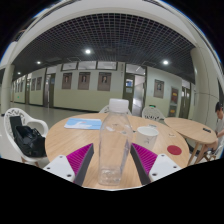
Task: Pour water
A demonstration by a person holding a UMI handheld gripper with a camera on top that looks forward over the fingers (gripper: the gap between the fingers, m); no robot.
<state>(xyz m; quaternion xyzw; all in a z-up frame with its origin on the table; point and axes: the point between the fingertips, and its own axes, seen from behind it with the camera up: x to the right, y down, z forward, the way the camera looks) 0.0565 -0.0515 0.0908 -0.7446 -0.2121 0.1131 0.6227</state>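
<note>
The bottle (pixel 114 146) stands upright between the spread fingers of the gripper (pixel 113 163), its cap on, and each pink pad looks to sit a little off its sides, so I judge it isn't clamped yet. A white cup (pixel 148 134) waits just beyond the right finger on the table (pixel 70 137), probably there to take the water.

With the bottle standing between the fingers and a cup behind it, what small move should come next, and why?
Probably close the fingers on the bottle. It stands upright on the table between the pink pads of the gripper, apparently with a gap at each side, so it looks ungripped. The white cup waits just beyond for pouring.
</note>
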